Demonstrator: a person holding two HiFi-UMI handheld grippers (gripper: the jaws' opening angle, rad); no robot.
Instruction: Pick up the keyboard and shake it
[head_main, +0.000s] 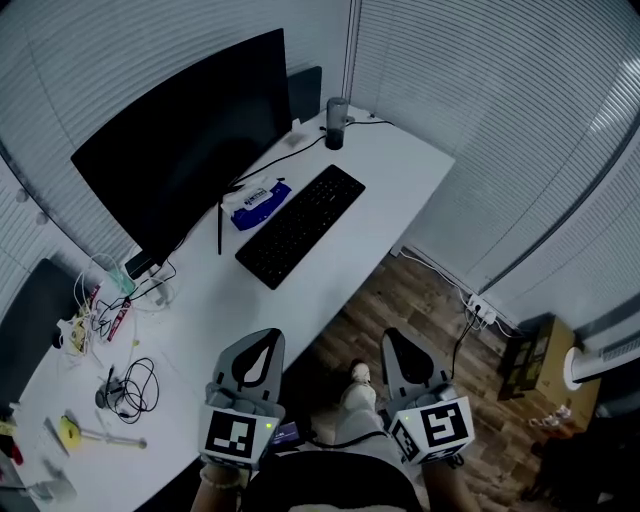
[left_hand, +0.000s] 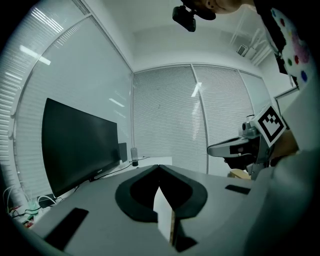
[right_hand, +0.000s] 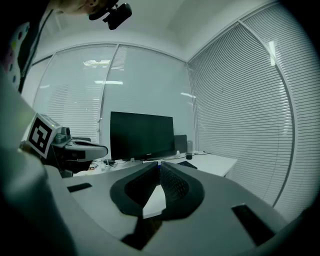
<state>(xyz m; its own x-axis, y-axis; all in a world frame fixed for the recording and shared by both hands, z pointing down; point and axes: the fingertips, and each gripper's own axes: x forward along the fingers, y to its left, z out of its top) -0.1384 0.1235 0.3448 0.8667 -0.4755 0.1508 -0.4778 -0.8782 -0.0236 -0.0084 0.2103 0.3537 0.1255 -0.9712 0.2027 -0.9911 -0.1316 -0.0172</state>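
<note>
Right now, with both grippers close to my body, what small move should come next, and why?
Probably carry both grippers forward toward the keyboard, opening the jaws on the way. The left gripper and right gripper are both shut and empty, far short of it, and the keyboard lies untouched on the desk in front of the monitor.

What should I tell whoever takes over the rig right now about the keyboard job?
Left gripper: shut, empty, over the near edge of the white desk.
Right gripper: shut, empty, beside the desk, above the floor.
Keyboard: flat on the desk, in front of the monitor, untouched.
Done: nothing. Left: open jaws, reach, grip the keyboard, lift, shake.
</note>
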